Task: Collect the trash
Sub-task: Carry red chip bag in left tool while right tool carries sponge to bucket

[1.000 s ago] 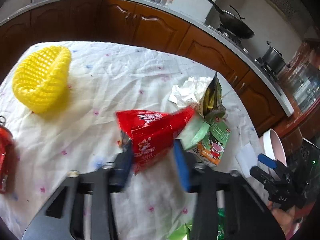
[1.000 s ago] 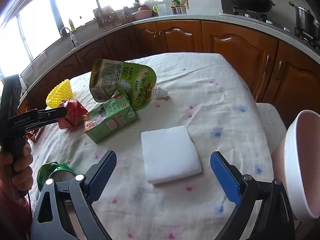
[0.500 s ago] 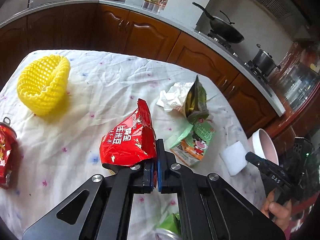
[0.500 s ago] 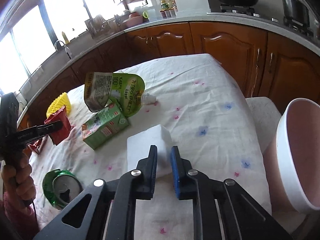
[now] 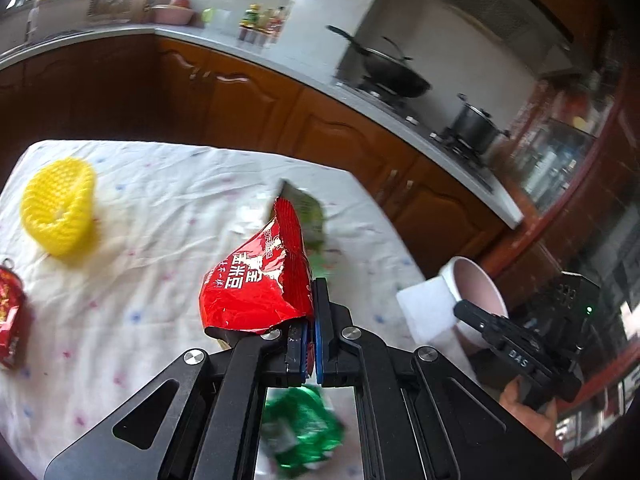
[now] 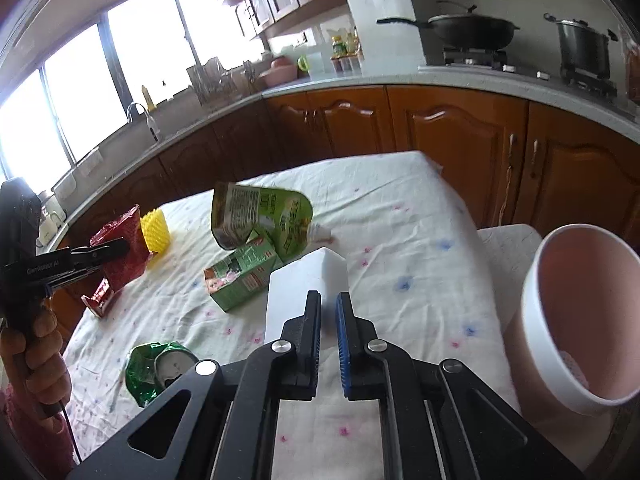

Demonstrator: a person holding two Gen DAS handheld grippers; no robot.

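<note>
My left gripper [image 5: 310, 316] is shut on a red snack bag [image 5: 256, 284] and holds it above the table; it also shows in the right wrist view [image 6: 120, 252]. My right gripper [image 6: 329, 312] is shut on a white foam block [image 6: 308, 280], lifted off the cloth; the block shows in the left wrist view [image 5: 426, 312] next to the pink bin [image 5: 476, 292]. On the table lie a green carton [image 6: 240, 280], a green pouch [image 6: 264, 216], a crushed green can [image 6: 156, 370] and a red can [image 5: 10, 320].
A yellow foam net [image 5: 58, 212] sits at the far left of the white tablecloth [image 6: 400, 220]. The pink bin [image 6: 576, 320] stands off the table's right edge. Wooden cabinets [image 6: 440, 120] and a counter with pots ring the table.
Both grippers closed from open, the left on the red bag and the right on the white block. Both have since lifted their items off the cloth.
</note>
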